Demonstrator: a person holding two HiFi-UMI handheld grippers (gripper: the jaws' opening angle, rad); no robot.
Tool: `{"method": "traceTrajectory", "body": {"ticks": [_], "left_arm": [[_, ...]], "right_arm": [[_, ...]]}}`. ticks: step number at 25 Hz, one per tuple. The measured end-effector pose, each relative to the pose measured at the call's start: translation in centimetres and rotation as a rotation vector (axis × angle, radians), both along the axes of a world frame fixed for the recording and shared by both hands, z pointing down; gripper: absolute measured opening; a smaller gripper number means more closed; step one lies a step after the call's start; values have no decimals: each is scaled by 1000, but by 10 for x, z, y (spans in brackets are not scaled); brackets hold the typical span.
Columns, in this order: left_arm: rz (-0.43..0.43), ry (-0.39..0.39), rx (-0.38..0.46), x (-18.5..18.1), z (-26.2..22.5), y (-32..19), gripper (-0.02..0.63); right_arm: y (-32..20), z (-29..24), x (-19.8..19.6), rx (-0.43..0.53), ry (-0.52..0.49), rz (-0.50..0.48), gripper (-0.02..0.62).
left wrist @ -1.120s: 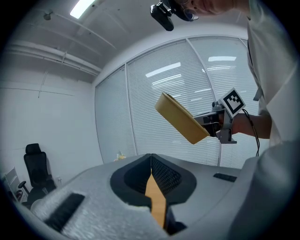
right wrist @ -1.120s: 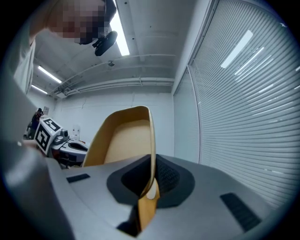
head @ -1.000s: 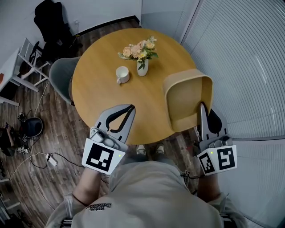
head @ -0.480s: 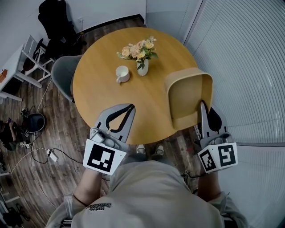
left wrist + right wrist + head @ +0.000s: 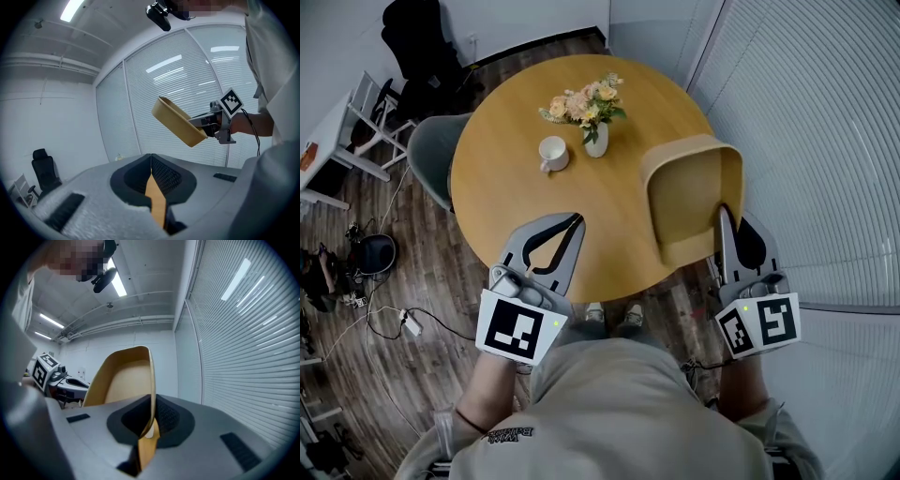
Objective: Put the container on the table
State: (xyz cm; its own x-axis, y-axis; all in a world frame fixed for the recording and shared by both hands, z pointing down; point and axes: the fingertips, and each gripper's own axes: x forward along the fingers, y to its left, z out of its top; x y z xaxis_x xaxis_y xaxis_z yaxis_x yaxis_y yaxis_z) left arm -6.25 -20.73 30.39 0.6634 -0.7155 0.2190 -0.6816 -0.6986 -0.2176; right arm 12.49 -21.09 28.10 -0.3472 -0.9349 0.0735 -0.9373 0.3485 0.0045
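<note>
Step in hand: carrying the container point(image 5: 689, 199) in toward the table point(image 5: 511, 192); not yet set down, judging by the left gripper view, where it hangs in mid-air.
Container: tan, open-topped, tipped up so the opening faces the head camera; over the table's right edge and partly out past it.
Right gripper point(image 5: 724, 217): clamped on the container's near wall, with the rim running up between the jaws.
Left gripper point(image 5: 573, 226): pressed together with nothing in it, over the table's near edge, well apart from the container.
Also on the table: a white cup point(image 5: 551, 153) and a vase of flowers point(image 5: 589, 114) toward the far side, clear of the container.
Next move, as a judgement: levelling the container, easing it inward and down onto the wood at the right side, short of the vase; letting go only once the base sits flat.
</note>
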Motion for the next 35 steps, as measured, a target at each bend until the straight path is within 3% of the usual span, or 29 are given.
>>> {"method": "traceTrajectory", "body": {"ticks": [3,9,15,28,35], "left_arm": [[-11,-3,15,3,-4,-7,21],[-43,10,17,4,-4,-29,21],[-29,-28,13,7,24,-55,21],[-90,-3,-147,5,115,-109,21],[-113,-7,-296,3,184,-133,21]], "right_arm": [[-10,-3,-4,10,16,-24,31],[-41,1,-8,-3,-46,-41,31],[-90,52,-13,-126,-79,-48,31],[-152,184,-26,-368,47,-42,31],[-176,276,-29,-541,81,-55,31]]}}
